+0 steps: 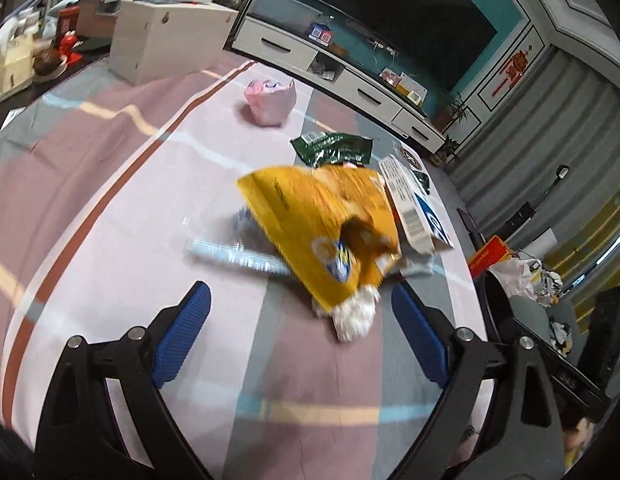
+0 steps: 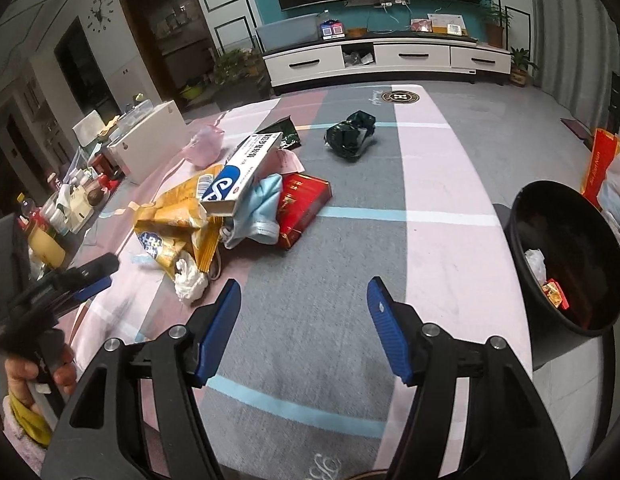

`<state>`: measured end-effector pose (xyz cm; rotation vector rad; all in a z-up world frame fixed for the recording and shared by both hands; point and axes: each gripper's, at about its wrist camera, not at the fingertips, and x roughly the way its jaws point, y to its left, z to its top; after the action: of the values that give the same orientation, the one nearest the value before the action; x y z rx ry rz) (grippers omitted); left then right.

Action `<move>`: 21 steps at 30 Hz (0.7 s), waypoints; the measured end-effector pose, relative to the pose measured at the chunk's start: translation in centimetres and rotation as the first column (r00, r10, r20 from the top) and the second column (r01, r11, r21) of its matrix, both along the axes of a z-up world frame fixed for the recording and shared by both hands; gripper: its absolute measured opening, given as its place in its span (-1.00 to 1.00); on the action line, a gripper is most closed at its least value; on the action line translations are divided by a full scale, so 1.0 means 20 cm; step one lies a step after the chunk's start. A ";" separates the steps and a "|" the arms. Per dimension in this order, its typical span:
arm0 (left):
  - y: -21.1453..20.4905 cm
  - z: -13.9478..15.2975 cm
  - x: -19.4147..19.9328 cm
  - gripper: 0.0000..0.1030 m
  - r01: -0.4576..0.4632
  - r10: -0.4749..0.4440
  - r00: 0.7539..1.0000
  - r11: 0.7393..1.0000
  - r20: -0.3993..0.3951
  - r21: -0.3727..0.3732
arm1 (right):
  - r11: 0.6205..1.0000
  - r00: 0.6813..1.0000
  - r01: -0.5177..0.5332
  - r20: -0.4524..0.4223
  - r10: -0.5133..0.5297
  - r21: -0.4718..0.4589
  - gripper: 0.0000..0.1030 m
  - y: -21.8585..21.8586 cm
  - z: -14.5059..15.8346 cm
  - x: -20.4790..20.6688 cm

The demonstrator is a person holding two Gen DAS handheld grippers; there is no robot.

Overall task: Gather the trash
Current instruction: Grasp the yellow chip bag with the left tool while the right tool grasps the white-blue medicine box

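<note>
Striped cloth-covered surface (image 2: 349, 264) carries trash pile. Black bin (image 2: 569, 256) at surface edge, well right of pile, some trash inside. Yellow snack bag (image 1: 321, 232) largest in pile; white-blue box (image 2: 246, 168) rests on it, light blue mask (image 2: 258, 208) and red pack (image 2: 302, 208) just beside, crumpled tissue (image 1: 353, 316) at bag's near corner. Left gripper (image 1: 302, 320): fingers (image 1: 186, 332) wide apart, empty; bag corner and tissue just ahead, between tips, untouched. Right gripper (image 2: 304, 312): fingers (image 2: 218, 328) wide apart, empty, over bare cloth right of pile.
</note>
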<state>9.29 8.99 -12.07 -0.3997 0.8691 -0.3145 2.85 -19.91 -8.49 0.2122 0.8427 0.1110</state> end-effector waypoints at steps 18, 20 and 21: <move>-0.08 -0.03 0.15 -0.57 0.024 -0.026 0.999 0.999 0.048 0.042 | 0.989 1.000 -0.020 0.016 0.018 0.145 0.26 0.04 0.01 0.29; -0.05 0.00 0.12 -0.58 0.025 -0.026 0.998 1.000 0.055 0.010 | 0.986 1.000 -0.020 0.011 0.018 0.163 0.26 0.05 0.01 0.35; -0.02 0.01 0.11 -0.58 0.022 -0.022 0.998 1.000 0.064 -0.007 | 0.984 1.000 -0.021 0.009 0.020 0.177 0.26 0.05 0.01 0.38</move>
<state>11.44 8.50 -11.81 -0.3851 0.8107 -0.3490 10.37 -18.88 -8.24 0.3704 0.8283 0.2061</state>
